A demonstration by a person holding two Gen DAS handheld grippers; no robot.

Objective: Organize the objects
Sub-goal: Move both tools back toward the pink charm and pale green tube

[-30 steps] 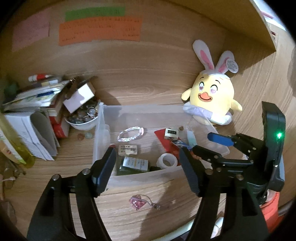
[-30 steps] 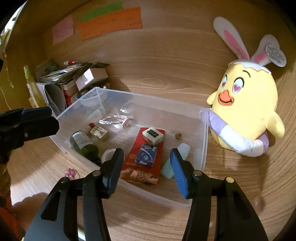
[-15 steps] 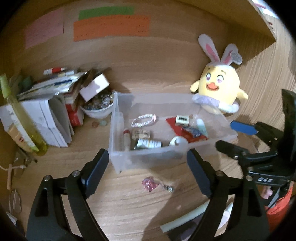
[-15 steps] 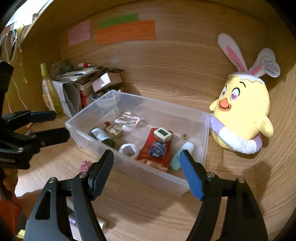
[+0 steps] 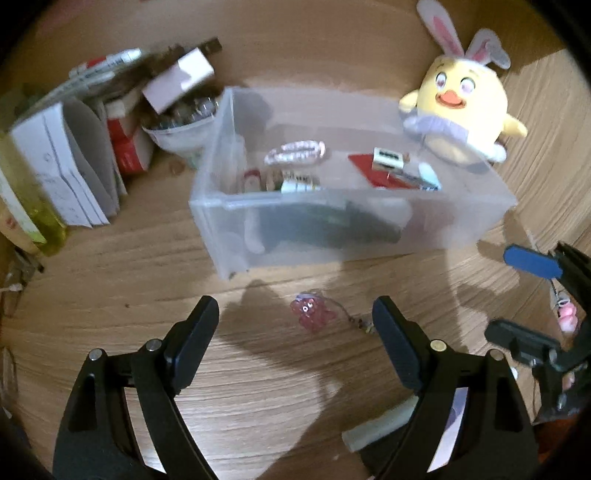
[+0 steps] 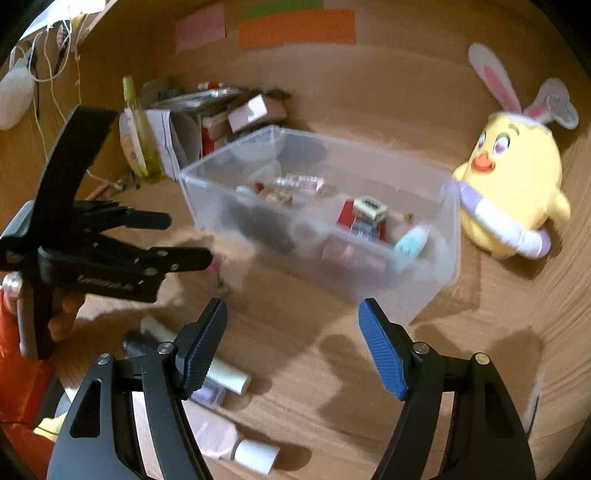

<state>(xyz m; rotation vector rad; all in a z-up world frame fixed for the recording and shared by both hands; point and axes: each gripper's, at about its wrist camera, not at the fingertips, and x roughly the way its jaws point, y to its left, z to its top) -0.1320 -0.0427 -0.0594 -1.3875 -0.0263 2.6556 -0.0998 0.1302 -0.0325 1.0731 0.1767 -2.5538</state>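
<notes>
a small pink charm (image 5: 312, 313) lies on the wooden surface (image 5: 258, 387) just in front of the clear plastic bin (image 5: 332, 229), between the spread fingers of the left hand-held gripper (image 5: 295, 325), whose jaws have just narrowed a little and touch nothing. the right hand-held gripper (image 6: 293, 334) is also apart and empty over the surface, tubes (image 6: 225, 373) lying by its left finger. a yellow plush chick (image 6: 513, 192) sits beside the bin.

A home desk nook: plush chick (image 6: 509, 188) (bunny-eared), sticky notes (image 6: 295, 27), stacked papers (image 5: 62, 162).
</notes>
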